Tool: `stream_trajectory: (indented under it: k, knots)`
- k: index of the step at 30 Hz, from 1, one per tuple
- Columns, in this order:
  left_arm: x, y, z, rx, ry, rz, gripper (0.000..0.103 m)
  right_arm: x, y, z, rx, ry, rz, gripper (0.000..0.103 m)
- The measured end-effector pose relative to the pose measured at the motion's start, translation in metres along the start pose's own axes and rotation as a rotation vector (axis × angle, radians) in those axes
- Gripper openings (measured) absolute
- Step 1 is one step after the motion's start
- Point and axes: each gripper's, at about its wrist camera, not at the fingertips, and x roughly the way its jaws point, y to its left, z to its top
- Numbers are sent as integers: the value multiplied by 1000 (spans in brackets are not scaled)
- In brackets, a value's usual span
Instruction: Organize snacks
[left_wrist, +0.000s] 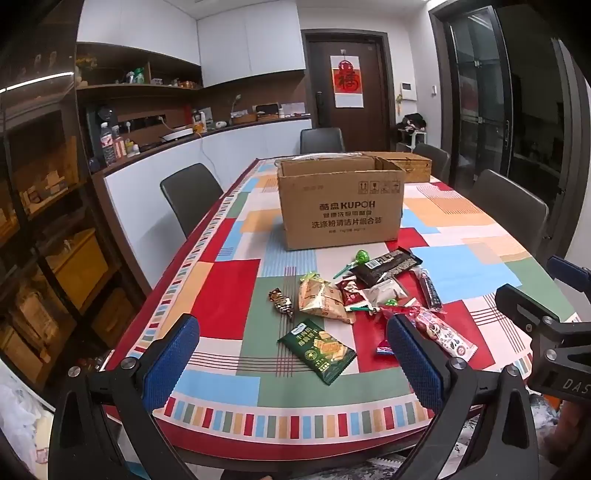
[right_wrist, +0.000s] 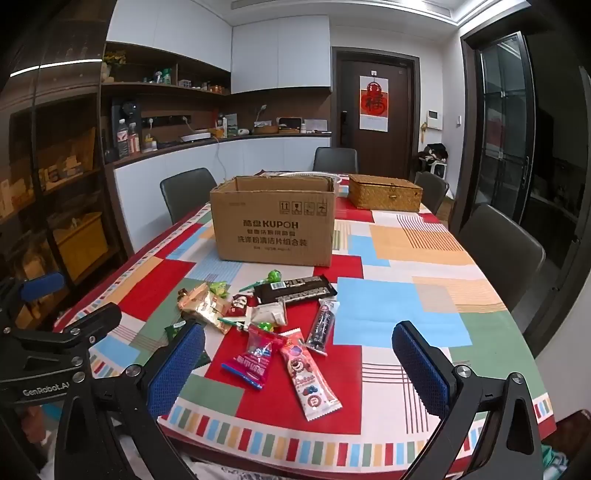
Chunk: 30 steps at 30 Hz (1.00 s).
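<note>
Left gripper (left_wrist: 293, 363): jaws spread wide, nothing between the pads, held over the near edge of the table (left_wrist: 229, 384). Right gripper (right_wrist: 297, 363): same, spread wide and empty, also at the near edge.

Green cracker packet (left_wrist: 317, 350) lies flat just ahead of the left gripper, between its fingers in the left wrist view. Pink bear-print bar (right_wrist: 308, 380) and red candy bag (right_wrist: 255, 356) lie side by side ahead of the right gripper, closest to the near edge, nearer its left finger.

Beyond them, the main heap of snacks (right_wrist: 258, 306) sits mid-table, touching and overlapping: tan wrapped packets, a white pouch, a dark slim stick pack, green lollipops, and a long black bar (right_wrist: 295, 290) at the far side.

Cardboard box (right_wrist: 273, 225) stands open-topped just behind the heap. Woven basket (right_wrist: 384, 192), lid on, sits near the far right corner.
</note>
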Motion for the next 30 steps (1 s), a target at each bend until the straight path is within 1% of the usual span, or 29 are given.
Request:
stream_trajectory:
  k: [3,4,6,10,30]
  knots:
    - [-3,0,4,-13,-10,4,103,0,0,0,-1,2,2,103]
    - [-4,5,1,-33,-22,-6,103,0,0,0,-1,1,2,103]
    - [-8,6,0,-30,-40,-7,103,0,0,-1,0,-1,2,103]
    - [-5,5,-1,-27,-27,-4,103,0,1,-1,-5,-1,-3,103]
    - [-8,5,-3,-24,-28,-1,103,0,1,-1,-4,0,-3,103]
